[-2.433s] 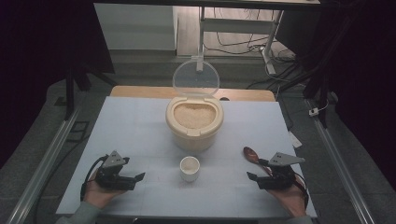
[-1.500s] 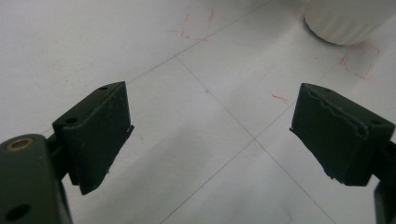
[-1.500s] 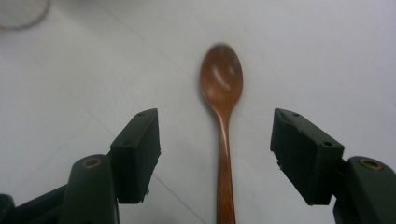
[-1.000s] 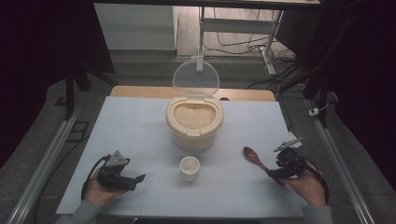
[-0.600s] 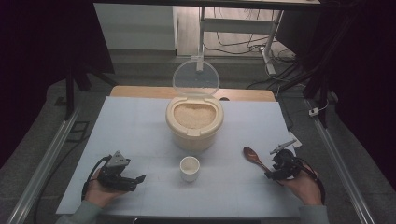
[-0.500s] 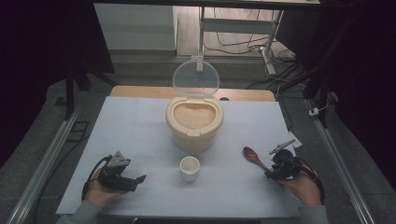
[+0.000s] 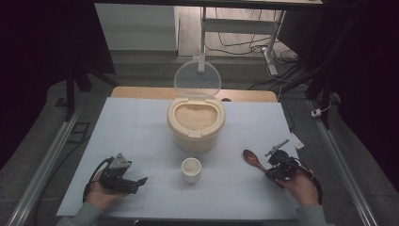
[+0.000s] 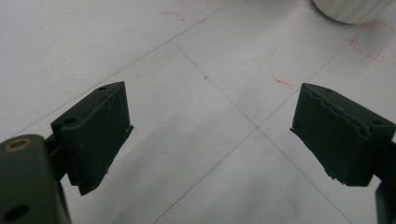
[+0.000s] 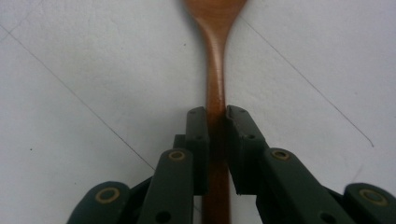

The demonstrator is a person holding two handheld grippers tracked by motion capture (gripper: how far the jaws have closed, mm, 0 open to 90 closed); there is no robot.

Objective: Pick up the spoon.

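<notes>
At lower right, the right gripper point(image 7: 275, 165) clenched the wooden spoon point(image 9: 215, 74); at lower left, the left gripper point(image 7: 136, 182) gaped, holding nothing.

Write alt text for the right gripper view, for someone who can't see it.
The right gripper has its two black fingers closed on the handle of a brown wooden spoon, which lies on a white table marked with thin lines. The handle runs straight up from between the fingers to the start of the bowl at the top edge.
</notes>
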